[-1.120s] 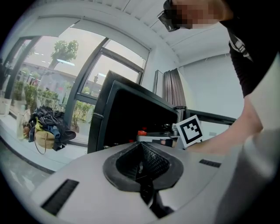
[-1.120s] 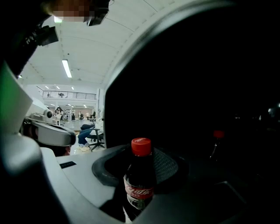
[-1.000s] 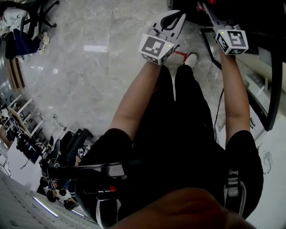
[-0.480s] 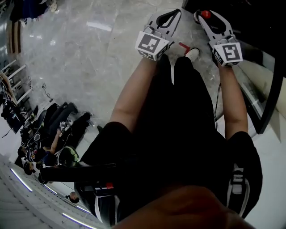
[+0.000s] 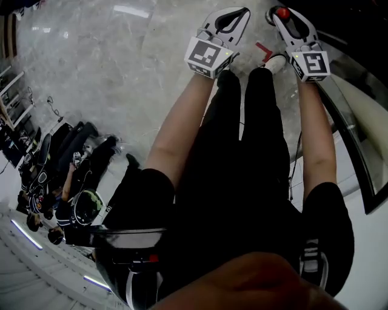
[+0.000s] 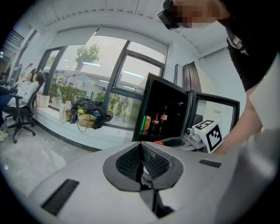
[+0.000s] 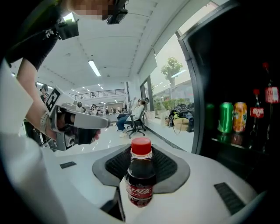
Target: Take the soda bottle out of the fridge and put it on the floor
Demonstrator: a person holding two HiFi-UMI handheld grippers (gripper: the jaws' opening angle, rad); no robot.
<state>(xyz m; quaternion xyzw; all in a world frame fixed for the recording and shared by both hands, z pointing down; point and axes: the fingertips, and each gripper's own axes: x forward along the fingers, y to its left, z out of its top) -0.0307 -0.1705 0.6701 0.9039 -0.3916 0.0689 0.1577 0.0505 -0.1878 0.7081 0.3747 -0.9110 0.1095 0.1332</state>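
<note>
Red-capped soda bottle [image 7: 140, 177] sits cap up, clamped between the right gripper's [image 7: 141, 162] jaws, outside the open fridge [image 7: 245, 96], over the marble floor [image 5: 121, 66]; the left gripper [image 6: 143, 164] alongside has its jaws together, empty

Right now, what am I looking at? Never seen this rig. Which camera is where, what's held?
No robot: a person holds a two-jaw gripper in each hand. The head view looks down from the person's head at arms, legs and floor. The two gripper views ride on the grippers, looking along the jaws. The left gripper is shut, empty. The right gripper is shut on a soda bottle, cap up. The open fridge holds more bottles and cans.
</note>
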